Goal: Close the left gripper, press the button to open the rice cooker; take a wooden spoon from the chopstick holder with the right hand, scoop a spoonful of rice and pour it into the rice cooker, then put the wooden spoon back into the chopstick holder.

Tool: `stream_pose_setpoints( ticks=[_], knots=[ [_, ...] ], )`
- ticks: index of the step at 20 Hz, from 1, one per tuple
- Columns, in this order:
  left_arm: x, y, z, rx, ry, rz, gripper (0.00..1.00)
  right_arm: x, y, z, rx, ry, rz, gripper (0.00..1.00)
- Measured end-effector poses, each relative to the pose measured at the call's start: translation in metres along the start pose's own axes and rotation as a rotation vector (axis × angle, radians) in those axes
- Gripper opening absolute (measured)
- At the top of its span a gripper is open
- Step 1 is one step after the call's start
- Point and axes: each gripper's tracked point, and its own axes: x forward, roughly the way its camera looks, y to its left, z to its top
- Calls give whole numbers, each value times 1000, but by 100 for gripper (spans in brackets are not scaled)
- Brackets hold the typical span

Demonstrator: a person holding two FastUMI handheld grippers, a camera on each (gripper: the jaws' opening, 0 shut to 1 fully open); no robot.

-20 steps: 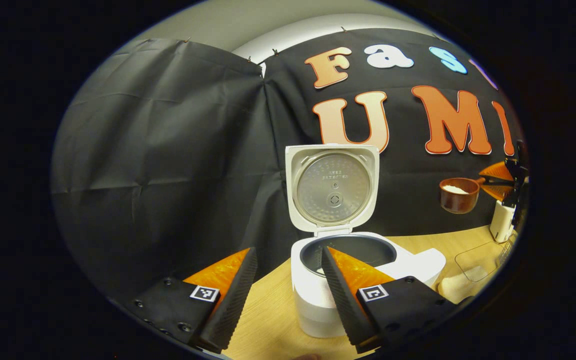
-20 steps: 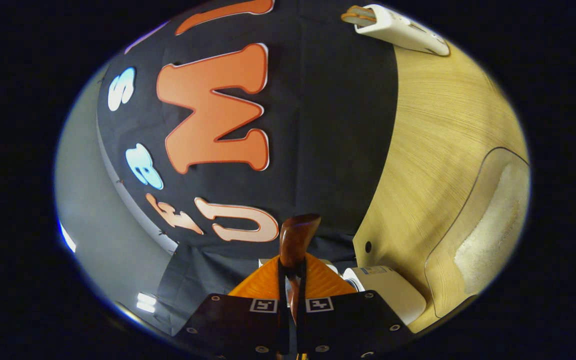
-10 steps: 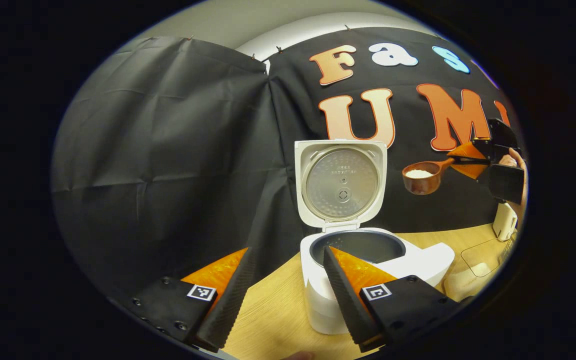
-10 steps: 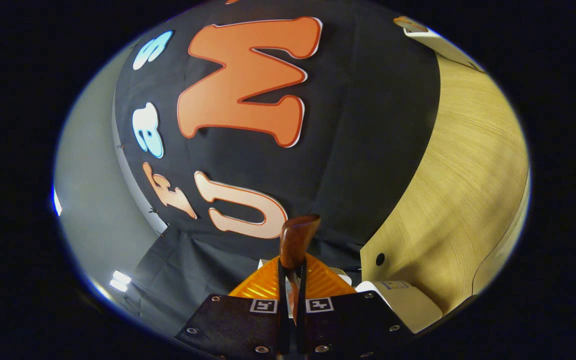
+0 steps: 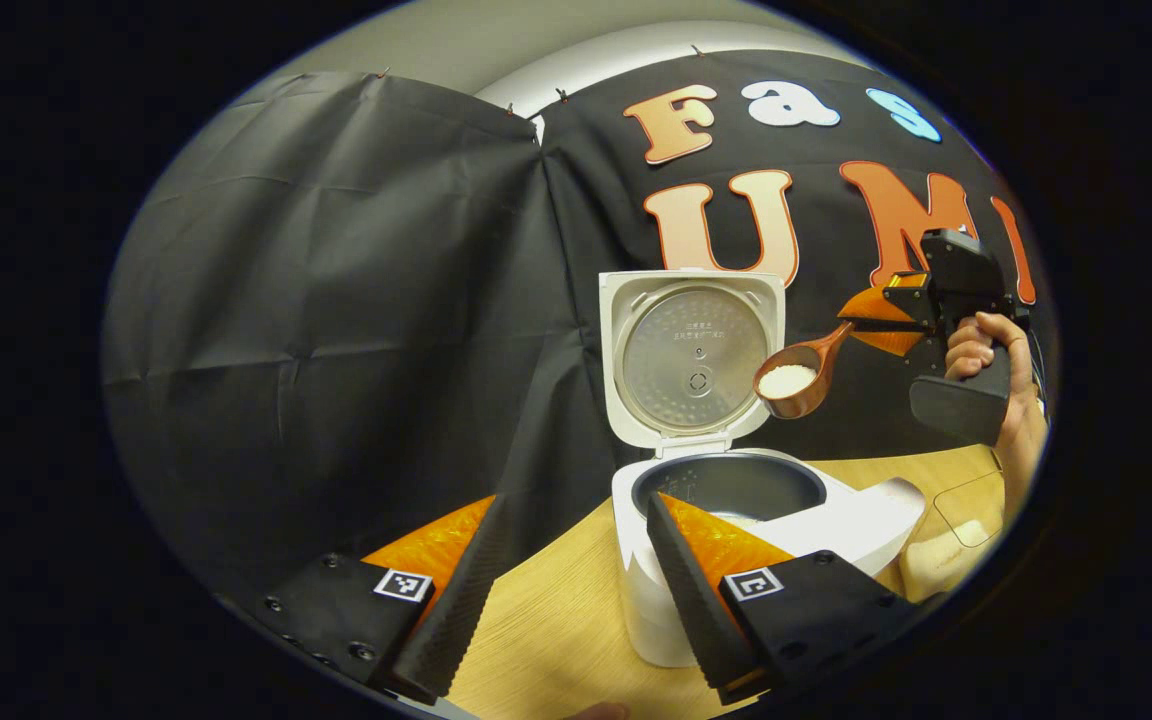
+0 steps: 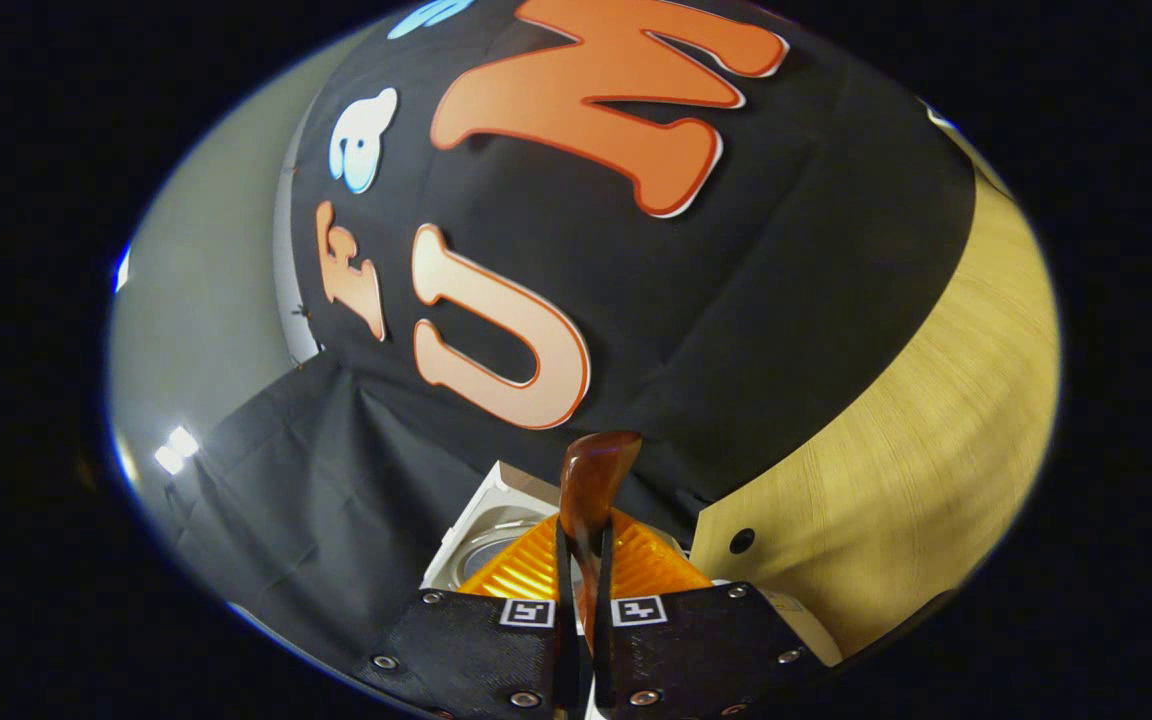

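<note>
— Rice (image 5: 787,379) is heaped in the bowl of the wooden spoon (image 5: 796,375), held up just right of the rice cooker's raised lid (image 5: 693,358), above and a touch right of the open pot (image 5: 731,487). So we're at the carrying step, I'd say, with the pour to come.

— Who's got the spoon?

— The right gripper (image 6: 581,545). Both its fingers are pinched tight on the handle; from its own view the handle (image 6: 591,480) sticks out between them. From the left gripper view you can see a hand (image 5: 981,355) holding that tool off to the far right.

— And the other one?

— The left gripper (image 5: 571,560) hangs near the cooker (image 5: 861,515), jaws spread wide, holding nothing.

— What's next, you reckon?

— Bring the bowl a little further left until it's over the pot, then roll the wrist so the rice tips in. Keep it level till then, or grains will land on the wooden table (image 5: 546,640).
</note>
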Motion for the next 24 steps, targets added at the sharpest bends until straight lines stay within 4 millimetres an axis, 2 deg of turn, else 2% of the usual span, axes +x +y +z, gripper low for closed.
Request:
stream_pose_setpoints(
  ticks=[7,10,17,21,24],
  knots=[
    [1,11,-7,1,15,15,90,7,33,-28,-372,-29,71,6],
    [0,14,-9,0,20,15,91,8,45,-33,-506,-53,91,6],
    [-4,21,-11,5,26,27,89,10,57,-36,-757,-116,144,6],
    [-4,20,-12,13,28,28,90,2,67,-40,-894,-153,192,6],
    [-5,20,-8,20,22,32,91,-10,85,-45,-987,-181,269,6]
  ],
)
